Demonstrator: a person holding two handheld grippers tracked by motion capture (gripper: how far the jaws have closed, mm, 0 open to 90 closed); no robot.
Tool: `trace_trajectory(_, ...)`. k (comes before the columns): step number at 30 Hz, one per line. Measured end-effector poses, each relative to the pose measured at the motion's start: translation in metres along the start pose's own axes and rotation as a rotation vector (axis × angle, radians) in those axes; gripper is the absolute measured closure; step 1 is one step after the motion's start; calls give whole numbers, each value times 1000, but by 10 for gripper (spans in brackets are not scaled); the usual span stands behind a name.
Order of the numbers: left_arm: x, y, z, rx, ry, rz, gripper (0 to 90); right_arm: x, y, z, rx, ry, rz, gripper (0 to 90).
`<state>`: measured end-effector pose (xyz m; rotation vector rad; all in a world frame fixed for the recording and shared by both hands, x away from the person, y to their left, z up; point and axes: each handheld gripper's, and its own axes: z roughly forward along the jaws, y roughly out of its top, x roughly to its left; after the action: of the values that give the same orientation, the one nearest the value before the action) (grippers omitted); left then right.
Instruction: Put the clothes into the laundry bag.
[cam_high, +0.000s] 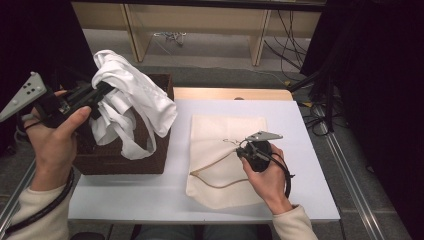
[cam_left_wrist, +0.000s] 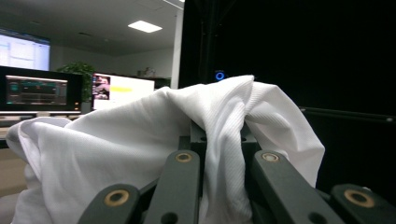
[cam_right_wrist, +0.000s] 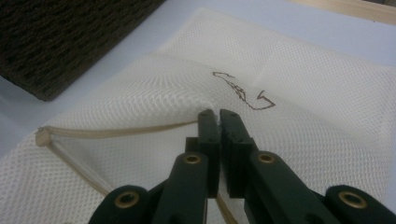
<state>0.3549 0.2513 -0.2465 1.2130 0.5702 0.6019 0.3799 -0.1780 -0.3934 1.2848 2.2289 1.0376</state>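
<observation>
White table top (cam_high: 150, 192) sits on a grey floor, with a pale wooden frame and loose cables behind it and dark curtains at both sides. Dark woven basket (cam_high: 155, 160) stands on the table's left part. Cream mesh bag (cam_high: 220, 135) lies flat on the right part, well apart from the basket, its tan drawstring (cam_high: 215, 162) looped across its near-left corner.

Left gripper (cam_high: 102, 90) is held up at the basket's left edge, jaws closed on a white garment (cam_high: 140, 95). Cloth is lifted above the basket rim and hangs in folds over the basket's right side. From the left gripper view the garment (cam_left_wrist: 140, 140) drapes over and between the jaws, a fold pinched in the narrow gap.

Right gripper (cam_high: 241, 150) rests low on the bag, near its middle. In the right gripper view its jaws (cam_right_wrist: 218, 116) stand nearly together, pinching the mesh bag (cam_right_wrist: 303, 93) where the drawstring (cam_right_wrist: 116, 133) meets them. A thin brown thread squiggle (cam_right_wrist: 243, 93) lies just beyond the tips.
</observation>
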Motion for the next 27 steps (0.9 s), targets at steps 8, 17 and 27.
trace_trajectory(8, -13, 3, 2, -9, -67, -34, 836, 0, 0, 0, -3, 5, -3, 889)
trace_trajectory(17, -36, 7, 6, -7, -172, -58, 837, -1, 0, 1, -4, 16, 4, 889)
trace_trajectory(27, -63, 7, 9, 12, -271, -57, 837, 0, 0, 1, -6, 5, 5, 889)
